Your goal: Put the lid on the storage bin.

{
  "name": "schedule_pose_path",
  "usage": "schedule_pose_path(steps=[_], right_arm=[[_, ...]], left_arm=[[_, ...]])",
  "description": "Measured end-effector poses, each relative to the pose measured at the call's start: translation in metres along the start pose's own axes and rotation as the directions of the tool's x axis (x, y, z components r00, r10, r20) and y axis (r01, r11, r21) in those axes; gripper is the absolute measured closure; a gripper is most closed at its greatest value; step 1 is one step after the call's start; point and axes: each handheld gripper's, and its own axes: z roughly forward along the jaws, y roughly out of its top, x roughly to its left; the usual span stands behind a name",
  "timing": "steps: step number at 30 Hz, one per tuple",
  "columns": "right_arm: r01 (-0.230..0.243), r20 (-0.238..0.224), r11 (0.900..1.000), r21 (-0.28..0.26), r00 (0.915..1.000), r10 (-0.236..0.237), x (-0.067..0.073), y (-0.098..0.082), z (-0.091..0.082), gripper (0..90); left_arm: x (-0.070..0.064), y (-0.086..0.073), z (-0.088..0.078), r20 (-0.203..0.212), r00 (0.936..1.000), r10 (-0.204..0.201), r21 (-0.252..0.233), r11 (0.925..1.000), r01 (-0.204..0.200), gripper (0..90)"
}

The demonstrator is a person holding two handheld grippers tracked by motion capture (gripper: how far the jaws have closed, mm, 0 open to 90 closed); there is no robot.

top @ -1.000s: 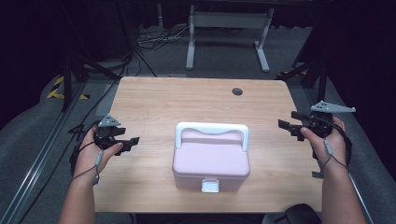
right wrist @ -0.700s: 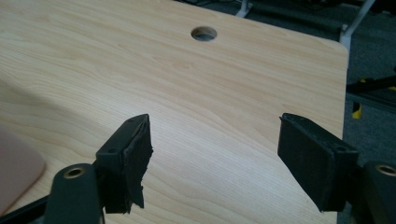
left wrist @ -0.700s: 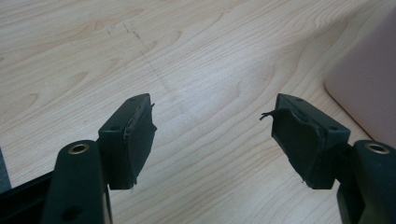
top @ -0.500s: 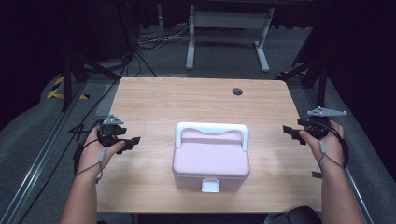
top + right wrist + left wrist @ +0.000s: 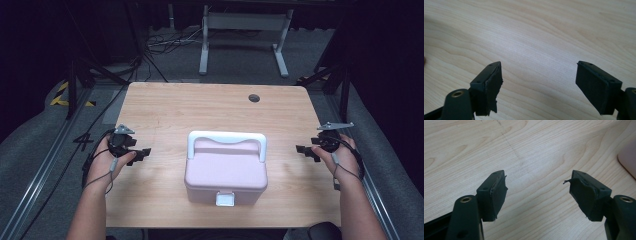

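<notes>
Pink box (image 5: 226,169) with white handle (image 5: 226,140) folded toward 12 o'clock and white front latch (image 5: 225,200) at 6 o'clock; lid closed; seated on desk (image 5: 200,107) slightly toward the 6 o'clock edge, midway between both tools. Judged rigid moulded plastic, smooth and likely slippery on its rounded walls; weight unknown, contents hidden. Best hold judged to be the handle bar, narrow enough for a two-jaw pinch; latch tab the likely point for opening; broad body probably too wide for either tool. Left hand-held gripper (image 5: 140,153) at 9 o'clock of box, well apart from it, jaws spread wide, empty, over bare wood; box corner (image 5: 629,158) seen at edge of its own view. Right hand-held gripper (image 5: 305,150) at 3 o'clock, well apart, jaws likewise wide and empty. Pads (image 5: 498,195) frayed at edges, so grip on smooth plastic possibly uneven.
</notes>
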Motion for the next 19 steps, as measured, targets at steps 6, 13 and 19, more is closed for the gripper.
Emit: schedule_pose_path(steps=[6,13,19], right_arm=[[-0.006,-0.009,0.996,0.094,0.9999,0.007,0.000,-0.006,0.012,21.8],[0.007,-0.011,0.990,0.140,0.9999,-0.006,0.001,-0.011,0.022,21.8],[0.008,-0.019,0.992,0.128,0.9998,-0.006,0.003,-0.010,0.021,21.9]], left_arm=[[0.000,-0.001,0.003,0.003,1.0000,-0.003,0.013,0.9999,0.003,30.0],[0.000,-0.001,0.004,0.012,0.9999,-0.003,0.015,0.9999,0.003,29.8],[0.000,0.000,0.004,0.018,0.9998,-0.004,0.010,0.9999,0.004,29.9]])
